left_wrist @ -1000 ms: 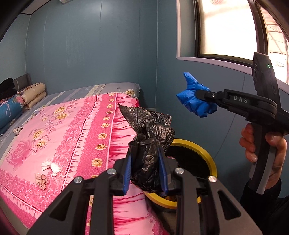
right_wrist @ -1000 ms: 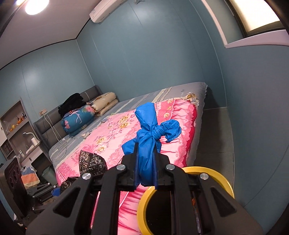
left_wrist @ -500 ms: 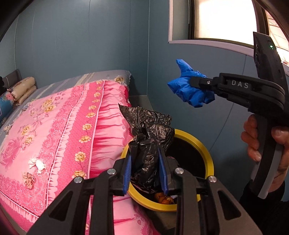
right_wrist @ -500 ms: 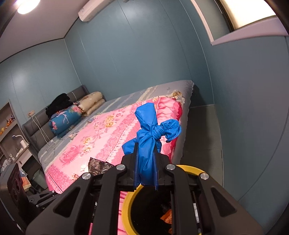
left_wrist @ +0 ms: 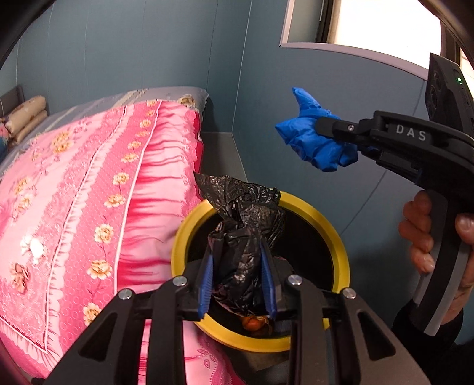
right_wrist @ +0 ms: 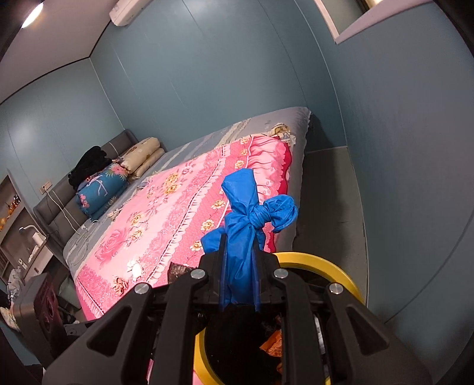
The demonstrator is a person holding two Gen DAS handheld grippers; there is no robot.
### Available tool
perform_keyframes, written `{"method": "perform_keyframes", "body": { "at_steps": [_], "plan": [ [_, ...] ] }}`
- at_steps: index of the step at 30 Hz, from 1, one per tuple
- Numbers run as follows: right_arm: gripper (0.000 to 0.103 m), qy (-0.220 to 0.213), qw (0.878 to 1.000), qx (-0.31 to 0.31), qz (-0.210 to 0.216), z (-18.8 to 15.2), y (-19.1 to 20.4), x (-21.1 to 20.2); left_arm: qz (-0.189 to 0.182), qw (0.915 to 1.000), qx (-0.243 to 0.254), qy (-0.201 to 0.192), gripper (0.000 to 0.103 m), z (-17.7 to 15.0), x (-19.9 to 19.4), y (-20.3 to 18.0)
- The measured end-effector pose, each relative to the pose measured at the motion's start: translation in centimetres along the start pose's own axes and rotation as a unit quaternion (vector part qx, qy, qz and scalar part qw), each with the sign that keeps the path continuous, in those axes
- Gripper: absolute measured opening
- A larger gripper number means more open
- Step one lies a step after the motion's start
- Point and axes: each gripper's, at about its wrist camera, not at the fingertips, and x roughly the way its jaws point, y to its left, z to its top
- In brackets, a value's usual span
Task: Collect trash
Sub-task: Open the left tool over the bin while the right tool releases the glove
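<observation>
So it's a small bedroom with blue-grey walls, a window [left_wrist: 385,26] up at about 1 o'clock in the left wrist view, and a wall AC unit [right_wrist: 126,11] near the ceiling at 11 o'clock in the right wrist view. One bed [right_wrist: 177,195] takes up most of the floor, covered with a pink floral quilt [left_wrist: 89,183]. At the headboard end there's a little pile: one blue floral pillow [right_wrist: 100,192], folded cream bedding [right_wrist: 145,157] and something black on top [right_wrist: 89,163]. Two small scraps sit on the quilt at roughly 9 o'clock in the left wrist view, one white [left_wrist: 32,245] and one brownish [left_wrist: 19,275]; can't tell what they are.

One bin with a yellow rim [left_wrist: 323,219] stands on the grey floor [right_wrist: 328,207] right against the foot corner of the bed, and some orange stuff shows down inside it.

Two hand-held grippers, two bags. The left hand-held gripper [left_wrist: 237,284] has the crumpled black bag [left_wrist: 246,231] between its blue pads, directly over the bin's opening. Its jaws have just been easing apart a touch, but the pads look like they're pressing the bag. The right hand-held gripper [right_wrist: 240,284] is clamped nearly all the way closed on the knotted blue bag [right_wrist: 246,213], which sits up in the air at 2 o'clock from the bin in the left wrist view. A hand [left_wrist: 426,237] is wrapped around its handle.
</observation>
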Motion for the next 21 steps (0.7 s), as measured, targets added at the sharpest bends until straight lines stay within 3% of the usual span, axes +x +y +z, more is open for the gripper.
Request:
{"method": "perform_keyframes", "body": {
  "at_steps": [4,6,8,11,13,15,19,21],
  "plan": [
    [0.018,-0.006,1.000,0.009,0.004,-0.1,-0.3,0.1,-0.001,1.0000,-0.009,0.001,0.038,-0.3,0.1,0.3],
    [0.029,-0.011,1.000,0.012,-0.004,-0.3,-0.6,-0.1,-0.001,0.9999,-0.014,0.001,0.048,-0.3,0.1,0.4],
    [0.038,-0.014,1.000,0.019,-0.005,-0.4,-0.7,-0.3,0.002,0.9999,-0.016,-0.004,0.051,-0.4,-0.3,0.5],
    [0.039,-0.023,0.999,0.022,-0.008,-0.4,-0.9,-0.6,0.007,0.9997,-0.019,-0.011,0.064,-0.6,-0.9,0.9],
    [0.042,-0.031,0.999,0.021,-0.013,-0.4,-0.8,-0.9,0.011,0.9995,-0.026,-0.015,0.066,-0.7,-1.4,1.4],
    [0.050,-0.039,0.999,0.022,-0.010,-0.5,-0.6,-1.2,0.021,0.9990,-0.033,-0.021,0.076,-0.8,-1.9,2.1],
    [0.061,-0.053,0.998,0.016,-0.013,-0.4,-0.5,-1.5,0.043,0.9971,-0.050,-0.038,0.084,-0.9,-3.0,3.7],
    [0.074,-0.058,0.998,0.012,-0.013,-0.5,-0.2,-1.6,0.054,0.9955,-0.062,-0.047,0.088,-0.9,-3.7,4.6]
  ]
}}
